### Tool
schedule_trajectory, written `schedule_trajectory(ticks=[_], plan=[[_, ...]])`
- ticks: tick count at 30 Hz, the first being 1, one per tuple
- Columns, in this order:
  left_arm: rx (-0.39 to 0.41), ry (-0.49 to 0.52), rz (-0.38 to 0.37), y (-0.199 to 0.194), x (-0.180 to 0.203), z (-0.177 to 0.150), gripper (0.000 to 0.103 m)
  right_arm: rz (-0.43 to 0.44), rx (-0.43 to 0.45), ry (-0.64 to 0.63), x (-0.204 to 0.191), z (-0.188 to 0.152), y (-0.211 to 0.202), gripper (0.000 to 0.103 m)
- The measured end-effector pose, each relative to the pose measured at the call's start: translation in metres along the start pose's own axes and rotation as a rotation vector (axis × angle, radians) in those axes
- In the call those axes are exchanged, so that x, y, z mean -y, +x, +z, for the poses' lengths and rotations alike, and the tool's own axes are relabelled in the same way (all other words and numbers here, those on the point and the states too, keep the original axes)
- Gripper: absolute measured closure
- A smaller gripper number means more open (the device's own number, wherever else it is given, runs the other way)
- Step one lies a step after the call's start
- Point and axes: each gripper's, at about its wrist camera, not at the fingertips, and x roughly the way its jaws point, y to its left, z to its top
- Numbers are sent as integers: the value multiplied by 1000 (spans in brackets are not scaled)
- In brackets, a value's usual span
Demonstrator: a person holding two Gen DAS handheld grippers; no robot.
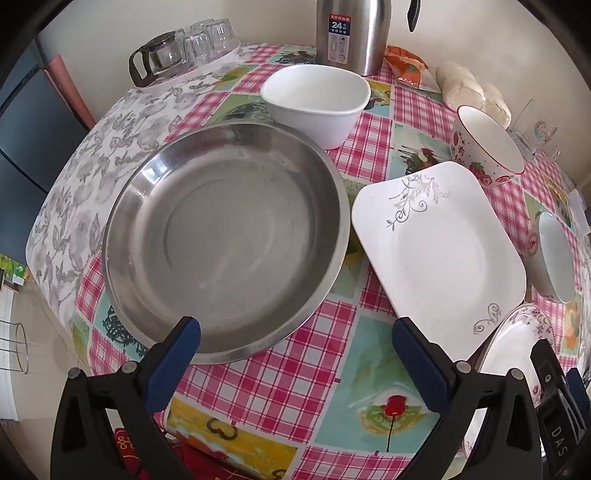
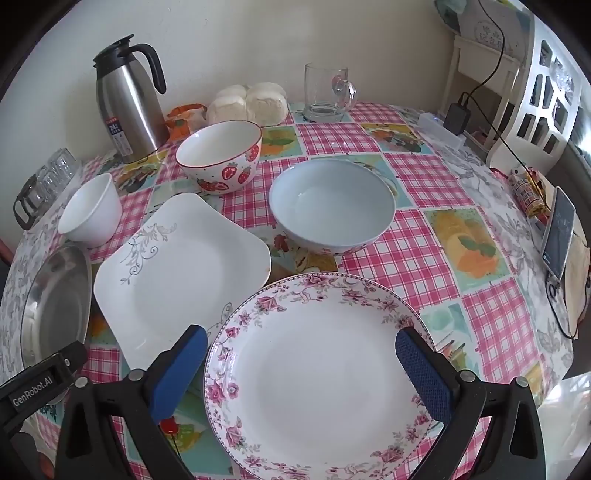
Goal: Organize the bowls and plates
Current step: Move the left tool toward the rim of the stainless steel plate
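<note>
A round steel plate (image 1: 225,240) lies at the table's left, and it also shows in the right wrist view (image 2: 55,306). My left gripper (image 1: 295,332) is open and empty over its near rim. A white square plate (image 1: 439,254) (image 2: 181,273) lies to its right. A round floral-rimmed plate (image 2: 317,373) (image 1: 517,343) lies nearest. My right gripper (image 2: 301,350) is open and empty just above it. Behind stand a white square bowl (image 1: 314,103) (image 2: 92,210), a strawberry bowl (image 2: 221,158) (image 1: 487,147) and a pale blue bowl (image 2: 332,206) (image 1: 554,258).
A steel thermos jug (image 2: 125,107) (image 1: 351,33), steamed buns (image 2: 247,103), a glass mug (image 2: 327,92) and a tray of glasses (image 1: 184,48) stand along the back. A phone (image 2: 559,232) and charger cable (image 2: 458,114) lie at the right edge. A white chair (image 2: 535,74) stands behind.
</note>
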Motion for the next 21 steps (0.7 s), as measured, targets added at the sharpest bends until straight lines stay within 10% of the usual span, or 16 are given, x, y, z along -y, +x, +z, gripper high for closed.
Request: schedule_trajectory(ticks=[21], plan=[[-27, 5, -10, 3, -11, -3, 0, -10, -18, -9, -4, -2, 5, 0]])
